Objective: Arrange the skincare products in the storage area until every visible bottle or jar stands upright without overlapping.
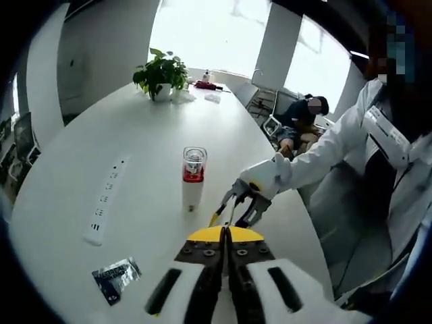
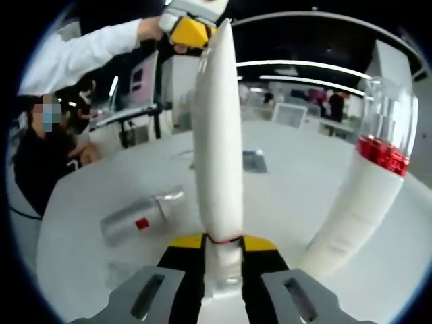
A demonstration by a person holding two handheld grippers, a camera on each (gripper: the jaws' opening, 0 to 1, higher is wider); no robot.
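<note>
— Where's the product you're working on?

— A white tube (image 2: 217, 135) is clamped in my right hand-held gripper (image 2: 223, 241), rising straight up between the jaws above the table (image 1: 135, 135). Its far end reaches my left hand-held gripper (image 1: 226, 233), whose yellow tips are pressed together. I can't tell whether they pinch the tube's tip.

— What's around it?

— The red-banded bottle (image 1: 193, 177) with the clear cap stands upright just beside both grippers. In the right gripper view, a silver bottle (image 2: 135, 219) lies on its side to the left, apart from the rest, so I judge the job is far from done. Further off are a sachet (image 1: 115, 277), a power strip (image 1: 104, 202) and a potted plant (image 1: 162, 73).

— How would you set the tube down well?

— I'd pick bare table clear of the red-banded bottle, keep the tube vertical, lower it until its base sits flat, then ease the jaws apart slowly. It looks tall and narrow, so I expect it to topple easily. I'd keep the left one near as a steadying guard.
</note>
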